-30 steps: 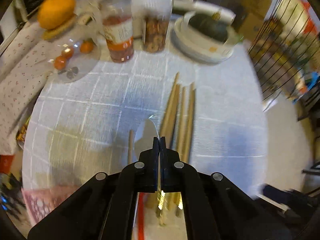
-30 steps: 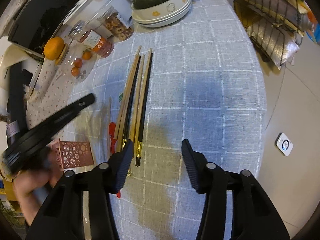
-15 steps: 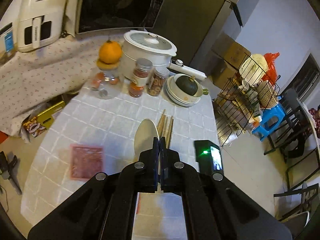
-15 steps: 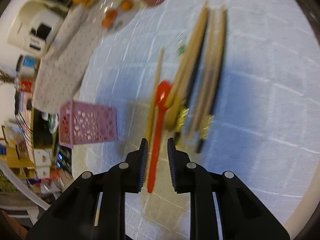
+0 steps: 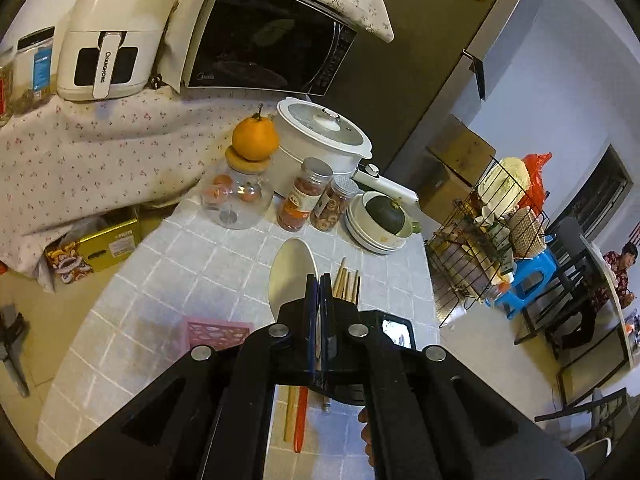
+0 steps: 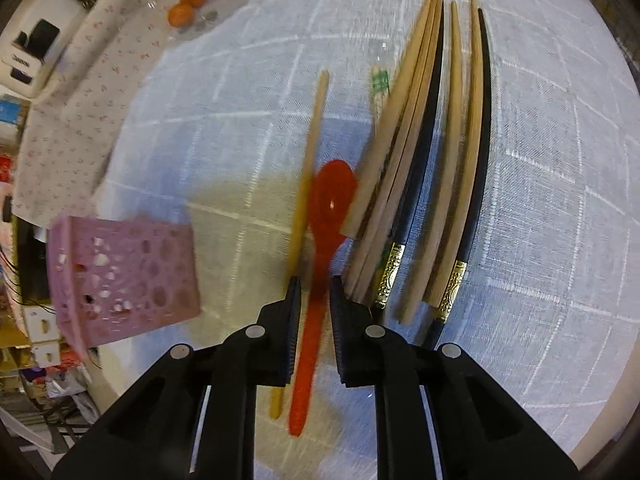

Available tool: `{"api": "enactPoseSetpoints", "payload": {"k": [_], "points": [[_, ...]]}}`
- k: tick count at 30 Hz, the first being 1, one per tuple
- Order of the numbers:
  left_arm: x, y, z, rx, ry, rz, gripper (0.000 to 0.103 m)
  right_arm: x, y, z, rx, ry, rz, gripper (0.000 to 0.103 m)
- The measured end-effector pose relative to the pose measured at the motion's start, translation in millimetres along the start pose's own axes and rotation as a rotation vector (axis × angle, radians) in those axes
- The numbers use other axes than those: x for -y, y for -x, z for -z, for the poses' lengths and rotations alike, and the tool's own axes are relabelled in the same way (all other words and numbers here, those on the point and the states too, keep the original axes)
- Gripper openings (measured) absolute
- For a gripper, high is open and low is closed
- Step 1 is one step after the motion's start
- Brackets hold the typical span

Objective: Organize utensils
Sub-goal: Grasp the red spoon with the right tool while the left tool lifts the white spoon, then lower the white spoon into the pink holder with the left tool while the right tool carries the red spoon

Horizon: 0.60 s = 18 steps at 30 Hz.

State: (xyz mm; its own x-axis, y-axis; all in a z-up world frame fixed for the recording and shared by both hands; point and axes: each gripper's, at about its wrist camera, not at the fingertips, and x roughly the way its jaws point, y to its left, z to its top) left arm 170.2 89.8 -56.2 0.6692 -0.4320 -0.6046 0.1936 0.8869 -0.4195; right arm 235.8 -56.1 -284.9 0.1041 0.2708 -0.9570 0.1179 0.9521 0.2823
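My left gripper (image 5: 319,280) is shut on a white spoon (image 5: 291,272) and holds it high above the table, bowl pointing forward. My right gripper (image 6: 313,284) is low over the table, its jaws narrowly open on either side of the red spoon's (image 6: 326,224) handle. A single wooden chopstick (image 6: 308,160) lies just left of the red spoon. Several wooden and black chopsticks (image 6: 424,152) lie to its right. The pink perforated holder (image 6: 120,276) stands at the left; it also shows in the left wrist view (image 5: 216,334), below my left gripper.
At the table's far end stand a glass jar (image 5: 236,200) topped by an orange, two spice jars (image 5: 304,200), stacked bowls holding a squash (image 5: 380,220) and a white pot (image 5: 320,136). A wire rack (image 5: 488,232) stands off the table's right edge.
My left gripper rose high with the white spoon, from just above the chopsticks. My right gripper moved left and down and narrowed its jaws around the red spoon's handle.
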Motion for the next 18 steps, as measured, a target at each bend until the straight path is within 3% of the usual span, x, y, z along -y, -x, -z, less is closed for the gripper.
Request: {"api": "enactPoseSetpoints", "payload": {"k": [3, 6, 11, 14, 18], "points": [[-3, -1, -2, 0.003, -0.002, 0.008, 0.000, -7, -1, 0, 0.019, 0.031, 0.026, 0.008], [-6, -4, -2, 0.007, 0.002, 0.006, 0.000, -12, 13, -2, 0.056, 0.028, -0.025, 0.008], [-20, -4, -8, 0.066, -0.021, -0.014, 0.000, -21, 54, -6, 0.196, 0.048, -0.120, 0.008], [-26, -5, -11, 0.113, -0.063, -0.016, 0.000, -29, 80, -5, 0.324, 0.072, -0.170, 0.008], [-35, -11, -7, 0.179, -0.077, -0.015, 0.000, -39, 122, -2, 0.574, 0.106, -0.255, 0.008]]}}
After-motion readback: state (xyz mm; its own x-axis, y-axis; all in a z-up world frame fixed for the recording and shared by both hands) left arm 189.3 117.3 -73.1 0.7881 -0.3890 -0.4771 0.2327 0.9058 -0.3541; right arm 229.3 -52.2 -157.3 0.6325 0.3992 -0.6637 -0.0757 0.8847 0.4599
